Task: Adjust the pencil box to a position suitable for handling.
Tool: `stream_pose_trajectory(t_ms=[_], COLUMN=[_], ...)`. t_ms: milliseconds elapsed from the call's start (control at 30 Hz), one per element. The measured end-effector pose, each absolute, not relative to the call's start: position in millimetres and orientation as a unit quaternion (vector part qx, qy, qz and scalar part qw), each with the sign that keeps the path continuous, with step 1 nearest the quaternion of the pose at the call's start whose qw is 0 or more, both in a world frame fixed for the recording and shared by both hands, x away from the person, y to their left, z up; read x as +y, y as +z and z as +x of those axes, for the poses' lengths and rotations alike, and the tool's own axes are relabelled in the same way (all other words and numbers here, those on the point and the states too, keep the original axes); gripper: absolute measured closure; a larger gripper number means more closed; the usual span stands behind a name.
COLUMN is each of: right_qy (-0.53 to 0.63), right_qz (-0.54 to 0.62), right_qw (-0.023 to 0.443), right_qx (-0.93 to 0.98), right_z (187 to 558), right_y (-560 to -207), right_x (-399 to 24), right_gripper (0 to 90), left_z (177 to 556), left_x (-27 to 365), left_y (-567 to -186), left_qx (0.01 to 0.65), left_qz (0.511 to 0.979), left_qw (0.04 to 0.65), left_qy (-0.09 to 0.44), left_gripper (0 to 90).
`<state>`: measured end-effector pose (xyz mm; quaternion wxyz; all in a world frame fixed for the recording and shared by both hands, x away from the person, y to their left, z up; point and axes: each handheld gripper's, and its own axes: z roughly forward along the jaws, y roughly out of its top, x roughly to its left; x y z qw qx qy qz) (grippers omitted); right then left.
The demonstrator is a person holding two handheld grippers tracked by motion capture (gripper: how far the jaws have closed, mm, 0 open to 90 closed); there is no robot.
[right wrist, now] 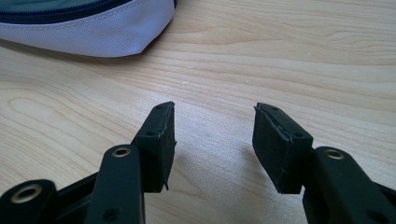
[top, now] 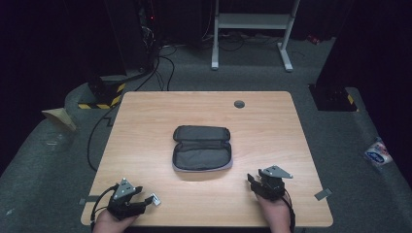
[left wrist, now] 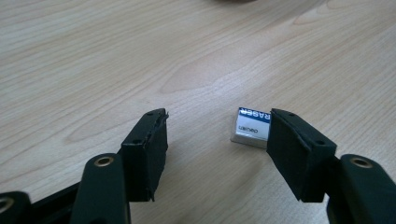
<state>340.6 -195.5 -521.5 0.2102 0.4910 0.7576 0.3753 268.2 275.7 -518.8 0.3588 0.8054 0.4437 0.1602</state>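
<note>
Clearly, eraser [left wrist: 252,127] is small, white, blue-sleeved.

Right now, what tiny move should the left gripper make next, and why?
Probably slide sideways to centre on the eraser, then close. The left gripper is open, and the eraser lies on the table right against one jaw, leaving a wide gap to the other. The open pencil case waits mid-table.
</note>
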Motion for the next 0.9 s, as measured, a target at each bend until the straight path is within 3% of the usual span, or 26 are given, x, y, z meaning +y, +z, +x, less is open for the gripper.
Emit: stream_pose_trajectory(t_ms=[467,900], right_qy=[0.371,0.37], right_qz=[0.492,0.493], right_qw=[0.208,0.207], right_qx=[0.759,0.76], right_z=[342,342], right_y=[-522,-522], right_x=[-194,-194], right_gripper=[48.7,48.7], left_z=[278,293], left_x=[247,241], left_y=[-520,-523], left_qx=[0.411,0.412], left_qz=[0.818,0.816], left_qw=[0.367,0.364], left_qy=[0.165,0.18], left_gripper=[40.0,56.0])
